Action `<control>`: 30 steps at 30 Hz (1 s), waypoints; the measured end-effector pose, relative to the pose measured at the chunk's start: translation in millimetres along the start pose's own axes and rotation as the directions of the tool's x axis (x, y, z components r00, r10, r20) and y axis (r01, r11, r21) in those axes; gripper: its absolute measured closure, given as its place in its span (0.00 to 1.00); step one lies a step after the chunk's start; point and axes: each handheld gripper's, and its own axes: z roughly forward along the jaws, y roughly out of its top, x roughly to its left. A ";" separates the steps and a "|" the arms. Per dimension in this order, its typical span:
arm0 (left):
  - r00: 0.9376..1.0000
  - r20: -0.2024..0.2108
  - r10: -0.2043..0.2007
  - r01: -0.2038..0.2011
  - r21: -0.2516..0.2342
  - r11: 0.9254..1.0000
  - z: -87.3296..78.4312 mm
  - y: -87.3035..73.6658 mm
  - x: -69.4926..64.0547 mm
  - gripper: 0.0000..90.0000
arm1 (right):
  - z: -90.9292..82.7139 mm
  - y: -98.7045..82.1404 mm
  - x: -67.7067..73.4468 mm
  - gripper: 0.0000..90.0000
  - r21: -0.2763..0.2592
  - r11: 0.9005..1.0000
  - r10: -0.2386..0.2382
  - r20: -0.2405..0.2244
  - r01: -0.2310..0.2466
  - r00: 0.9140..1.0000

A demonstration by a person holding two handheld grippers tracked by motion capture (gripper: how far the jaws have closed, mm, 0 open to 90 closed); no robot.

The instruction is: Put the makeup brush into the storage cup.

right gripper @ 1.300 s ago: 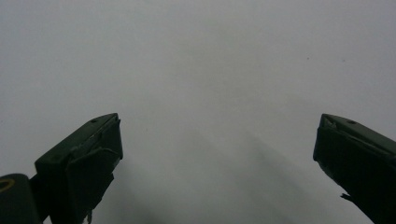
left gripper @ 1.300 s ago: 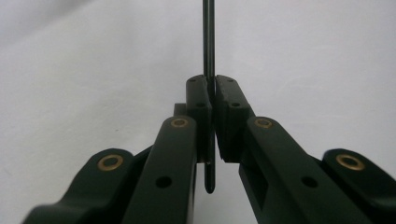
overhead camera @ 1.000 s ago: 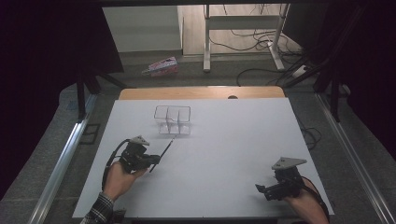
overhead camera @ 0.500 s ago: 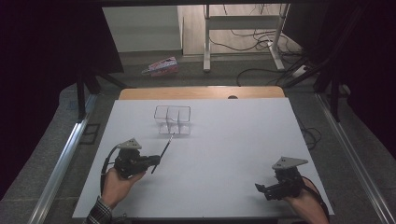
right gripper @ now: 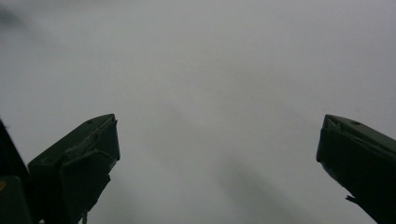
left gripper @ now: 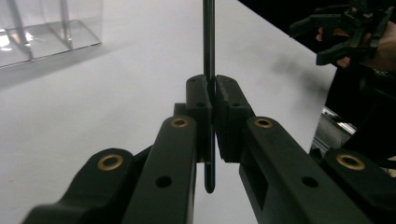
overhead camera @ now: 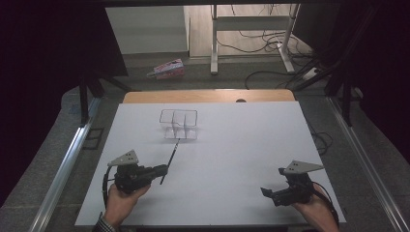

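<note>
Since the earlier pics, the left gripper [overhead camera: 163, 170] is sitting further toward the near-left part of the table [overhead camera: 241, 145], w/ the thin black stick [overhead camera: 169, 161] travelling along in its grip; the right gripper [overhead camera: 267, 193] is staying put near the front-right corner. The clear box [overhead camera: 179, 124] isn't shifting either.

Left gripper [left gripper: 211, 91] is clamping the stick [left gripper: 208, 37] tight between its pads, jaws pressing on both sides w/ almost no gap. In the left gripper view the stick is running straight up out of the grip, its short blunt end poking out below the pads. From above, the stick is slanting up off the jaws toward the clear box, its far tip ending just short of the box's near wall; can't tell if it's touching. The box [left gripper: 46, 28] is standing toward the far-middle of the table, split into compartments by inner walls.

Right gripper [right gripper: 219, 154] is hanging w/ jaws spread wide, nothing between them, just pale table surface [right gripper: 210, 70] beyond. It's well apart from stick and box. A hand [overhead camera: 121, 205] is gripping the left tool from below; the other hand [overhead camera: 314, 212] is holding the right one.
</note>
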 end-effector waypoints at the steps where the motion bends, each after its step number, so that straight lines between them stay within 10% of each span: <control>1: 1.000 0.005 0.002 -0.002 -0.008 1.000 0.4 -0.7 -1.9 0.96 | -0.1 1.6 1.4 0.00 -0.008 1.000 0.001 -0.008 -0.001 1.000; 30: 0.998 0.064 0.002 0.004 -0.087 0.996 11.2 -5.8 -20.7 0.96 | 18.2 44.8 37.1 0.01 -0.088 0.995 0.032 -0.188 -0.049 0.982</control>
